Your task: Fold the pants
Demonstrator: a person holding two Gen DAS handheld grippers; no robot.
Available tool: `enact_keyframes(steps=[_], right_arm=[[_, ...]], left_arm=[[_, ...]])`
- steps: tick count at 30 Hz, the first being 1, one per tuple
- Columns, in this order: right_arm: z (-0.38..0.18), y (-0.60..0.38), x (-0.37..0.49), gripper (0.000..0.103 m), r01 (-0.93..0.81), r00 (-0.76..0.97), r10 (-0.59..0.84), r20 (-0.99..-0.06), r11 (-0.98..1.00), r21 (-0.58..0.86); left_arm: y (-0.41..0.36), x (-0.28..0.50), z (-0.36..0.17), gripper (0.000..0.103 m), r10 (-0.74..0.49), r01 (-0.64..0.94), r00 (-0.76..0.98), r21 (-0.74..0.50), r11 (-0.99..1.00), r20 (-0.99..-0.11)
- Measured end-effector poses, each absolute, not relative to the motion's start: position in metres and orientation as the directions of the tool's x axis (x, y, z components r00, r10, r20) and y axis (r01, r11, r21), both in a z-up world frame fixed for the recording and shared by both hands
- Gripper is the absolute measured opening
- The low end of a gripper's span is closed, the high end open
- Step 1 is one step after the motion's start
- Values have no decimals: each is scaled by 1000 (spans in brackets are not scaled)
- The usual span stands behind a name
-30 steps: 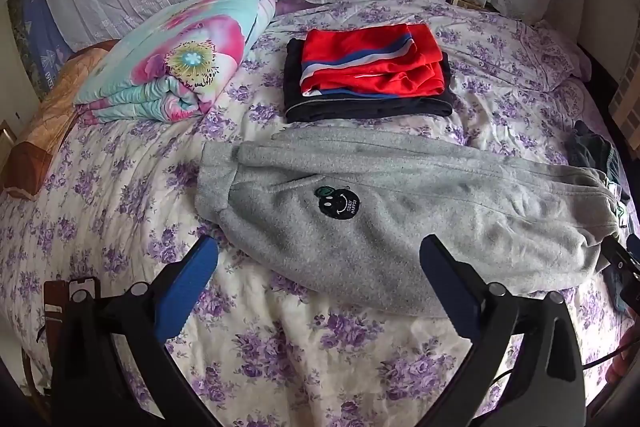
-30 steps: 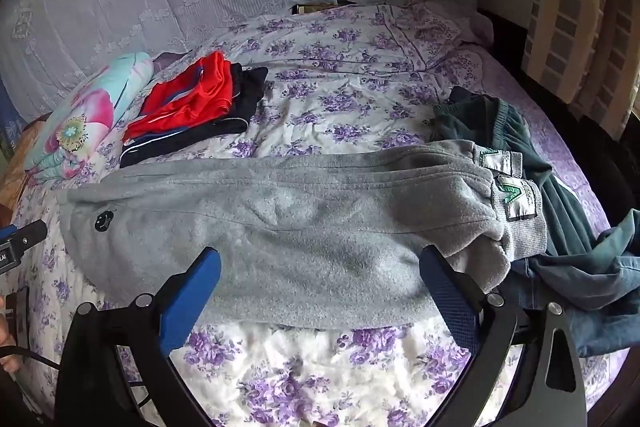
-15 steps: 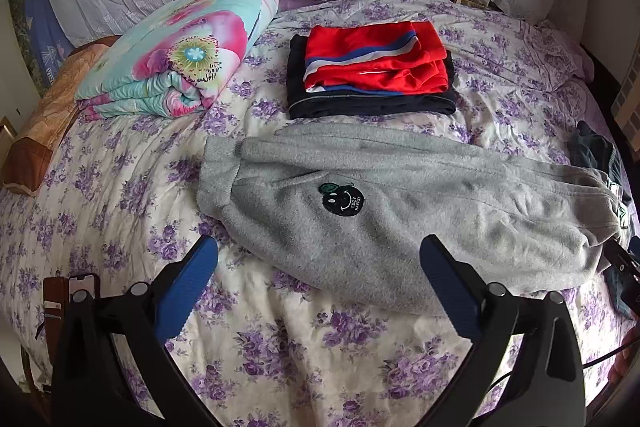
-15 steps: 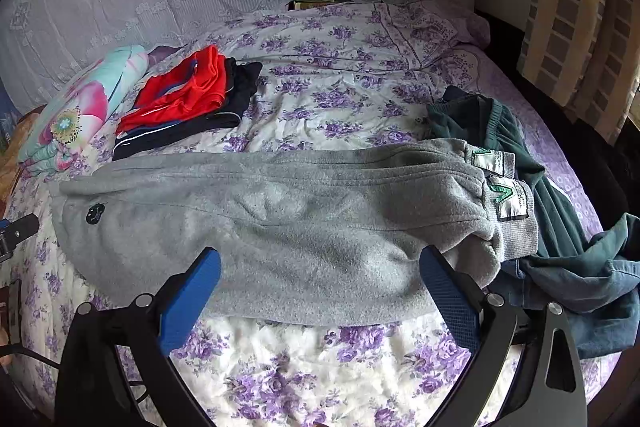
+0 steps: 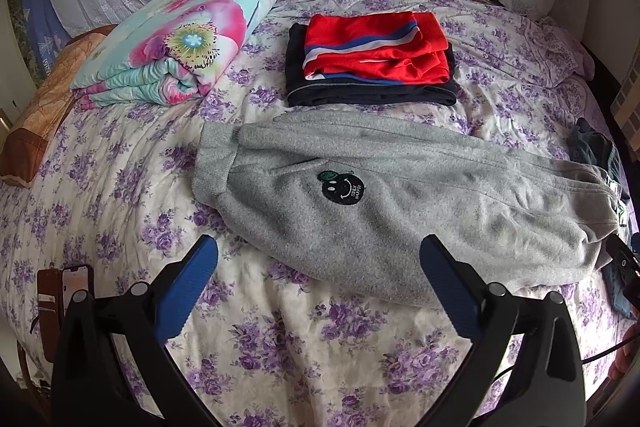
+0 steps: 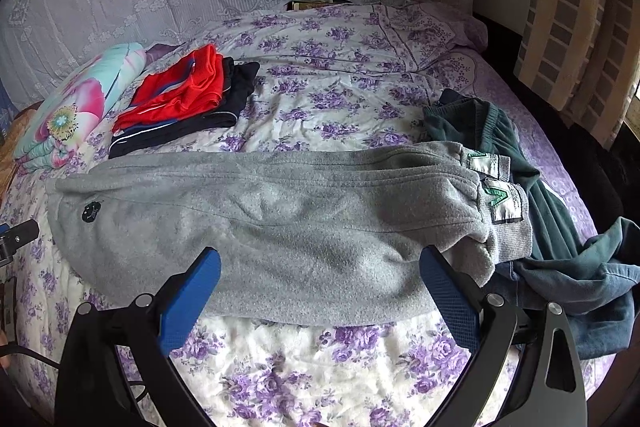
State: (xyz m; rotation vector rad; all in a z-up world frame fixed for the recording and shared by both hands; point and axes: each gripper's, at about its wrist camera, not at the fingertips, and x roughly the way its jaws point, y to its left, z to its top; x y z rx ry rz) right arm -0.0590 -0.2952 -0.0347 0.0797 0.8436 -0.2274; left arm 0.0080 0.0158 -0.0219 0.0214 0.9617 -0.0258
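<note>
One folded floral quilt (image 5: pixel 168 43) is seen at the left of the bed (image 5: pixel 280 339), then one stack of two folded garments (image 5: pixel 372 67). One pair of grey pants (image 5: pixel 384 203) is laid across the bed. Both the left tongs (image 5: pixel 320 283) and right tongs (image 6: pixel 320 287) are held wide, empty.

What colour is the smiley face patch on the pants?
Black, with a green bit on top; the smiley patch shows best in the left wrist view.

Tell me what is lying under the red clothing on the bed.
Under the red clothing lies a folded dark garment, on the flowered sheet. Anything between or beneath them is covered.
</note>
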Motion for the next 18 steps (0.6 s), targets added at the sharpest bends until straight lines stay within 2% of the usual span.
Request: enact_keyframes(steps=[18], right_arm=[[-39,-294,-52,100,226,639,-159,-753,974,-13]], left_arm=[[16,12,-24,98,-7,28,559,11,1000,-829]])
